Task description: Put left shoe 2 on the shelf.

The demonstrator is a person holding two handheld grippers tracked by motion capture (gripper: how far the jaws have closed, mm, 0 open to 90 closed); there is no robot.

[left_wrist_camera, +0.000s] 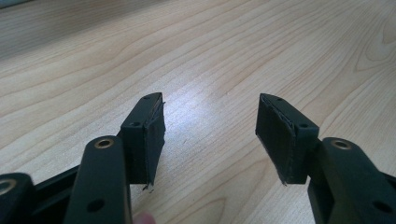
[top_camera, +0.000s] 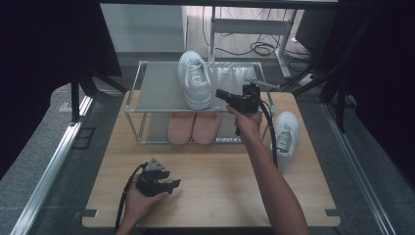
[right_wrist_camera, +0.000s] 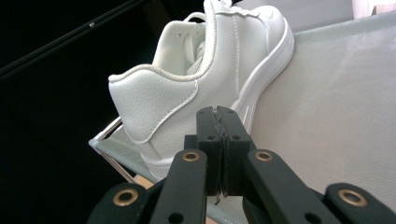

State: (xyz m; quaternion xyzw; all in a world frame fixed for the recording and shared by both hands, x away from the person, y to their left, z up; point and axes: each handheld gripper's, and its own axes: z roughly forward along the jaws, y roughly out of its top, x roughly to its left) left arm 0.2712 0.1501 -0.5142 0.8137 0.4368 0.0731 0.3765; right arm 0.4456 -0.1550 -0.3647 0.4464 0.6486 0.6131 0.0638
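Observation:
A white sneaker (top_camera: 195, 80) stands on the top shelf of a metal shoe rack (top_camera: 156, 90), toe pointing away. My right gripper (top_camera: 219, 93) hovers just right of its heel, jaws shut with nothing between them. In the right gripper view the shut right gripper (right_wrist_camera: 218, 117) points at the white sneaker (right_wrist_camera: 187, 88), close to its heel and not touching it. A second white sneaker (top_camera: 285, 138) lies on the table to the right of the rack. My left gripper (top_camera: 175, 184) rests low near the table's front edge; in its own view the left gripper (left_wrist_camera: 210, 133) is open over bare wood.
A pair of pink shoes (top_camera: 193, 127) sits on the rack's lower shelf. The top shelf's grey fabric (right_wrist_camera: 336, 93) is bare to the right of the sneaker. The wooden table (top_camera: 210, 196) has open room in front of the rack. Black frames and cables surround the table.

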